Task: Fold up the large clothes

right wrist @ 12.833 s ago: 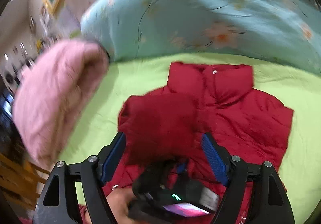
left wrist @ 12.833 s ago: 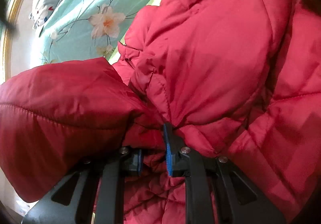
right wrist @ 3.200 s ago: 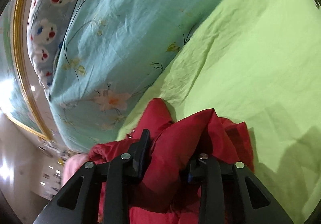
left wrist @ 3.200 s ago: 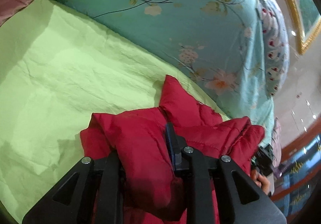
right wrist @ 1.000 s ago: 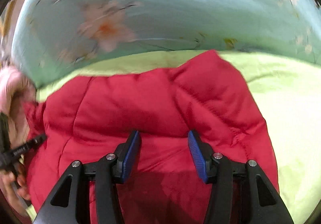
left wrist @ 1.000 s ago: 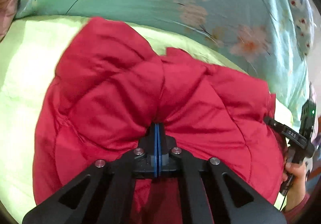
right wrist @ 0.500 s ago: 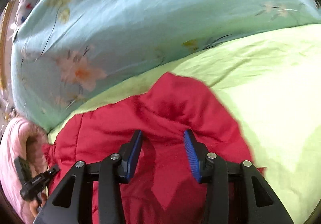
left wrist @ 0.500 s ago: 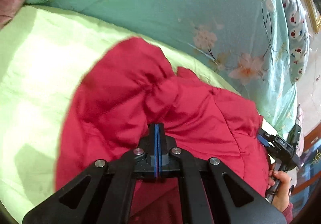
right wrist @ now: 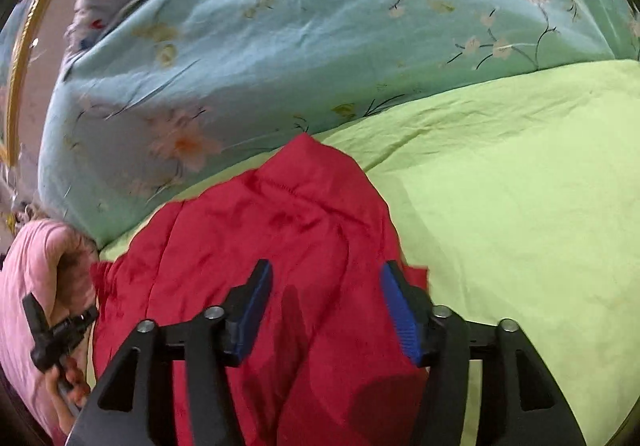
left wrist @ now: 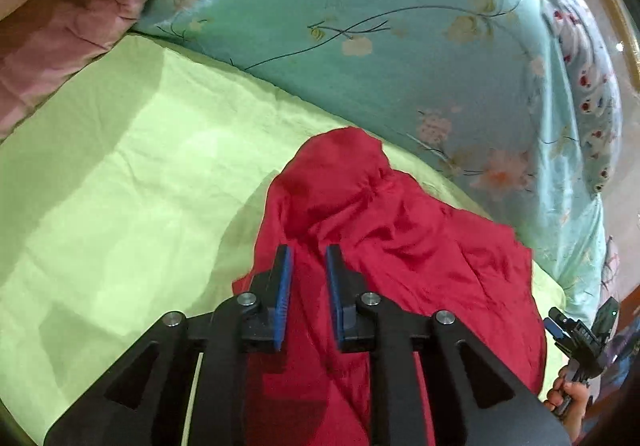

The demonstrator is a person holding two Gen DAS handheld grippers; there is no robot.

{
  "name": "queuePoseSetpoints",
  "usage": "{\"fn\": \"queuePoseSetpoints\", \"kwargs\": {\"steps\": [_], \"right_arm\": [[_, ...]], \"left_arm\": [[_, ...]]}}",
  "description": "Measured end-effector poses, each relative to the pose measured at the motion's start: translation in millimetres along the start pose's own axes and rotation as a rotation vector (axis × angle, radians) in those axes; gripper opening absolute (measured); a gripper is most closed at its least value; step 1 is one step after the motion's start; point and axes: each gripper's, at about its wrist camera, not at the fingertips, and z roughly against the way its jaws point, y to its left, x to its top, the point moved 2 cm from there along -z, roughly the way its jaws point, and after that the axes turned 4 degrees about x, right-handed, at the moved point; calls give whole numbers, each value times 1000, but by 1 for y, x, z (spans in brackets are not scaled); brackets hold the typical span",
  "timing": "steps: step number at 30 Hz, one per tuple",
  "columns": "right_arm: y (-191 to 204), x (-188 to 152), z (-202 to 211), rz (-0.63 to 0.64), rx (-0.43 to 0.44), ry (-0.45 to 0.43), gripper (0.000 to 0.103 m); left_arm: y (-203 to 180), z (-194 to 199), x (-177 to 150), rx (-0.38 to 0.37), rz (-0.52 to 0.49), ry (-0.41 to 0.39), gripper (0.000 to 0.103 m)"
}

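The fold looks just made and is being let go: the red padded jacket (left wrist: 400, 246) lies bunched on the green bed sheet (left wrist: 120, 174), just ahead of both tools. The left hand-held gripper (left wrist: 307, 266) is narrow, jaws opening, pads clear of cloth; the right hand-held gripper (right wrist: 326, 286) opens wide, empty. Half a second earlier the left was pinched shut. Next, likely flattening the bundle.
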Motion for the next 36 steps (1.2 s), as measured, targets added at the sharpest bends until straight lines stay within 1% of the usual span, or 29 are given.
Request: {"fn": "queuePoseSetpoints", "kwargs": {"steps": [2, 3, 4, 5, 6, 7, 10, 13, 16, 17, 18, 19, 22, 27, 30, 32, 36], "right_arm": [[1, -7, 11, 15, -3, -2, 65], [6, -12, 10, 18, -2, 1, 65], [5, -16, 13, 18, 6, 6, 65], [5, -20, 16, 19, 11, 11, 65], [5, -23, 17, 23, 13, 16, 65], [11, -26, 13, 26, 15, 21, 66], [9, -38, 18, 21, 27, 35, 69], [5, -48, 20, 5, 44, 56, 75], [-2, -58, 26, -9, 59, 69, 75], [-5, -60, 29, -19, 65, 71, 75], [-8, -62, 31, -29, 74, 72, 76], [-11, -63, 31, -37, 77, 72, 78], [-21, -62, 33, -80, 94, 74, 83], [-31, -60, 27, -123, 125, 106, 84], [-34, -61, 18, -146, 146, 132, 86], [-35, -62, 13, -154, 157, 145, 89], [-33, -64, -2, -161, 178, 186, 90]], "left_arm": [[-1, 13, -12, -9, -18, 4, 15], [-5, 15, -16, -16, -27, 7, 21], [-6, 20, -23, -22, -37, 8, 33], [-8, 27, -30, -20, -46, 5, 42], [-6, 35, -39, -18, -55, -3, 57], [-5, 41, -45, -21, -62, -6, 63], [-2, 50, -63, -38, -55, 16, 66], [5, 55, -78, -59, -33, 47, 66], [12, 57, -90, -88, -8, 75, 67], [14, 55, -91, -103, -1, 86, 69], [15, 54, -93, -121, 6, 93, 79], [16, 53, -94, -145, 19, 100, 83], [21, 49, -95, -153, 47, 112, 83], [28, 37, -97, -171, 63, 149, 83], [30, 29, -99, -191, 75, 171, 83], [30, 24, -99, -204, 77, 186, 83], [28, 15, -98, -220, 74, 203, 83]]}}
